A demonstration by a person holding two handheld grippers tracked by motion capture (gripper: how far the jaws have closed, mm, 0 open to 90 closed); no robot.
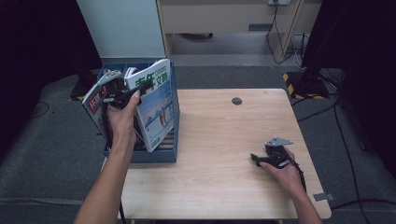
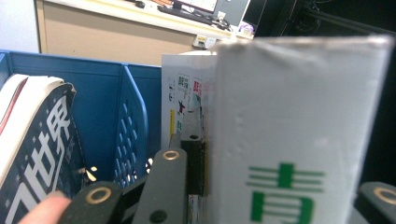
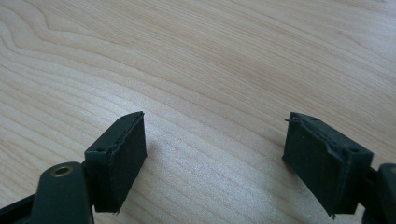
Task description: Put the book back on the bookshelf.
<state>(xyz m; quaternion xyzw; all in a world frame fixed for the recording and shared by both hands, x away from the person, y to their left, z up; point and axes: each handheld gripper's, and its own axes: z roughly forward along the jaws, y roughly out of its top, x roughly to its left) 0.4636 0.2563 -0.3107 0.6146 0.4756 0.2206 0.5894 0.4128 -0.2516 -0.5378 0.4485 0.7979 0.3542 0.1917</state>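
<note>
A white-and-blue magazine (image 1: 156, 105) with green characters stands tilted in the blue file box (image 1: 154, 156) at the table's left edge. My left gripper (image 1: 133, 88) is shut on its top edge. In the left gripper view its white spine (image 2: 299, 130) fills the space between the jaws of that gripper (image 2: 275, 196). A dark magazine (image 1: 93, 105) with white characters (image 2: 42, 149) leans in the box's left compartment. My right gripper (image 1: 254, 157) rests low over the wooden table (image 1: 219, 135) at the right, open (image 3: 215, 158), with only bare wood between its pads.
A blue divider (image 2: 133, 126) splits the box, and another white booklet (image 2: 184, 102) stands behind the held one. A dark round grommet (image 1: 236, 101) sits near the table's far edge. A white cabinet (image 1: 123, 28) stands behind the box. Cables (image 1: 341, 130) lie on the floor at the right.
</note>
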